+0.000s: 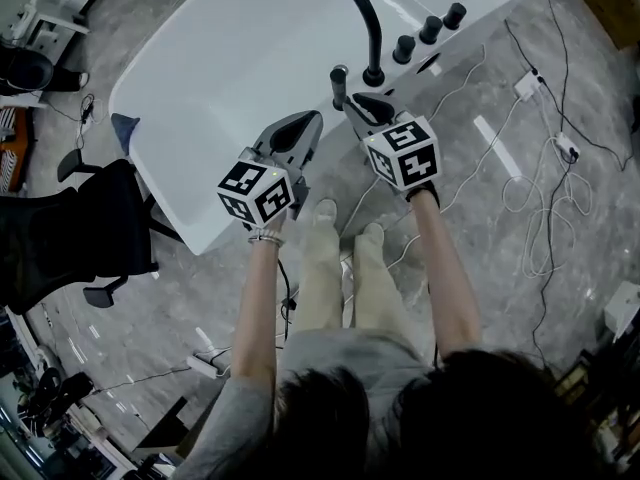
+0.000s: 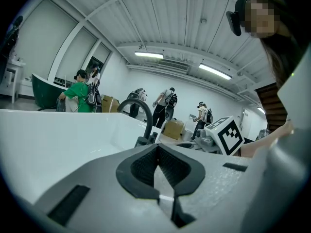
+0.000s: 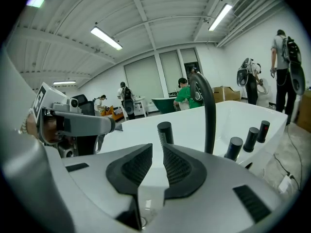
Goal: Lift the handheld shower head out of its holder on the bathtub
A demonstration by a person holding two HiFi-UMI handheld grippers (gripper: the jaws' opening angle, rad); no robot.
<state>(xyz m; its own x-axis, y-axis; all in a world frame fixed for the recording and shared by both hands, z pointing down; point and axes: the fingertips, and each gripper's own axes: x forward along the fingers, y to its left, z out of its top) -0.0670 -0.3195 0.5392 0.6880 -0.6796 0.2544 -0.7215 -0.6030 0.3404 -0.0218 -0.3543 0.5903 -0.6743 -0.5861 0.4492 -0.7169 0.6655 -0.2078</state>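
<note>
The right tool (image 3: 157, 153), narrowly spread and empty, faces the shower head (image 3: 165, 132), upright on the bathtub (image 3: 136, 124) rim at twelve o'clock. The left tool (image 2: 157, 148) is pressed together. So narrow a gap could butt it, or snag the spout (image 3: 210, 111) at one o'clock.

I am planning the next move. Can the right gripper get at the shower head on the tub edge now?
Probably yes. The shower head stands upright just beyond the right gripper, in line with the gap between its jaws, and nothing lies between. The tap stands apart, to its right.
</note>
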